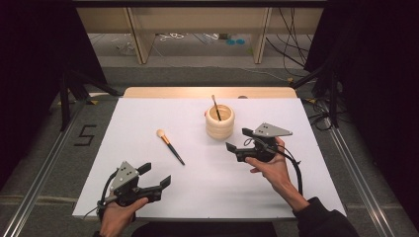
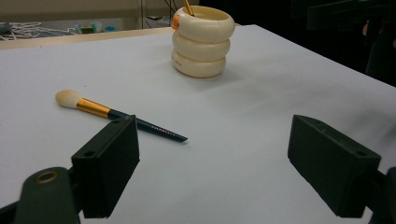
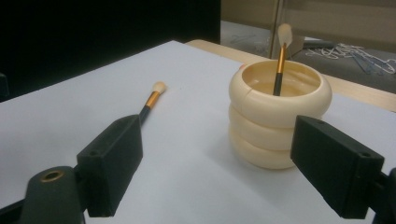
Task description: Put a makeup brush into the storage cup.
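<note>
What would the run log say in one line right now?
left gripper: open, empty | right gripper: open, empty | black-handled makeup brush: lying on white table | cream ringed cup: holds one brush

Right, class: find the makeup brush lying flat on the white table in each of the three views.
High view: the brush lies left of centre.
Left gripper view: left of middle, past the left jaw.
Right gripper view: upper left.
Shared landmark: the cream ringed holder, which has a second brush in it.

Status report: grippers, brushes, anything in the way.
Left gripper open, empty, near table edge. Right gripper open, empty, beside cup. One brush flat on table; second brush upright in cup. Nothing in the way.
</note>
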`<state>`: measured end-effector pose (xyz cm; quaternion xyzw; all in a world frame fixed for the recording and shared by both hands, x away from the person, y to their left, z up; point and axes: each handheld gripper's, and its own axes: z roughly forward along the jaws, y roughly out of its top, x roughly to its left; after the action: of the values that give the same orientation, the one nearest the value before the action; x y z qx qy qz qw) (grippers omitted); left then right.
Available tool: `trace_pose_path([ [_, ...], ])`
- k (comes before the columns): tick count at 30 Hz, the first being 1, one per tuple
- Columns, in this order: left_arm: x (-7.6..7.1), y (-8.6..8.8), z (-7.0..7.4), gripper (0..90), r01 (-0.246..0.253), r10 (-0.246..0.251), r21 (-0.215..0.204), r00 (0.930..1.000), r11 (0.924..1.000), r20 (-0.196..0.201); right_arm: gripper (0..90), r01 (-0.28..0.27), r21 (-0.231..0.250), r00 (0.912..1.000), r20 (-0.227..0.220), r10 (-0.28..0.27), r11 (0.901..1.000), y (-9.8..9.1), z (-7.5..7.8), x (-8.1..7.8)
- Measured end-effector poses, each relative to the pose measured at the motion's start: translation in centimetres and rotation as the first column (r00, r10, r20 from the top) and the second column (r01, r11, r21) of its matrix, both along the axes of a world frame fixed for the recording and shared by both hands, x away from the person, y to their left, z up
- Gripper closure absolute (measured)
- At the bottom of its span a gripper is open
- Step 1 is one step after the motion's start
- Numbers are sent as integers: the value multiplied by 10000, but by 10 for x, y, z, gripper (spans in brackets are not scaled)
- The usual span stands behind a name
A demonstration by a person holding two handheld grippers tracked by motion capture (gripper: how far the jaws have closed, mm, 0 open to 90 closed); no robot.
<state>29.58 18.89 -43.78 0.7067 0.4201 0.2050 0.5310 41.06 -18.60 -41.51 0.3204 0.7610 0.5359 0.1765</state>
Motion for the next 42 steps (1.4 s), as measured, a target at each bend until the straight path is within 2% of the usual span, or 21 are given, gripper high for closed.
trace_pose_path([
  [2,1,0,0,163,-15,14,67,10000,10000,2,176,-81,89,9999,-97,81,9999,-1,-1,-4],
  [7,2,-1,0,164,36,-36,55,10000,10000,8,172,-44,-81,9999,-124,43,10000,-5,-4,-13],
  [10,3,-1,0,164,62,-62,69,10000,10000,-20,172,-35,101,9998,-172,37,9999,-7,-6,-17],
  [11,4,-2,0,164,64,-64,60,10000,10000,-19,172,1,-29,9998,-187,-1,10000,-9,-7,-19],
  [12,4,-2,0,164,68,-67,64,10000,10000,-22,173,-36,129,9999,-160,38,9999,-8,-9,-21],
  [15,4,-2,-1,164,128,-128,32,9999,9999,1,173,-61,178,9996,-272,65,9998,-10,-12,-26],
  [16,3,-1,-1,164,85,-85,76,10000,9999,-24,173,-42,63,9994,-347,44,10000,-12,-12,-29],
  [18,3,-1,0,163,84,-84,50,10000,10000,-7,173,-102,212,9991,-415,110,9997,-13,-14,-33],
  [19,3,-1,0,164,83,-83,38,10000,10000,-4,172,5,165,9995,-326,0,9999,-13,-15,-35],
  [21,4,-1,-1,164,73,-73,52,10000,10000,-3,172,-93,87,9987,-499,97,9999,-15,-15,-39],
  [26,5,-1,0,163,52,-52,0,10000,10000,-3,169,-103,273,9987,-502,117,9996,-19,-19,-46],
  [27,5,-1,0,164,40,-40,-2,10000,10000,-14,169,-77,97,9983,-576,82,9999,-20,-18,-47],
  [30,5,0,0,163,27,-27,-3,10000,10000,-7,166,-114,213,9988,-470,124,9997,-21,-19,-50],
  [32,5,0,0,164,27,-27,14,10000,10000,-5,165,-78,47,9984,-564,81,10000,-23,-18,-53],
  [35,5,0,0,163,22,-22,30,10000,10000,-6,160,-86,-34,9988,-472,84,10000,-24,-18,-57],
  [36,5,0,0,163,13,-13,28,10000,10000,-9,160,-108,123,9992,-394,113,9999,-23,-19,-57],
  [42,6,0,0,163,3,-3,27,10000,10000,-14,158,-148,-48,9985,-531,145,9999,-26,-19,-63],
])
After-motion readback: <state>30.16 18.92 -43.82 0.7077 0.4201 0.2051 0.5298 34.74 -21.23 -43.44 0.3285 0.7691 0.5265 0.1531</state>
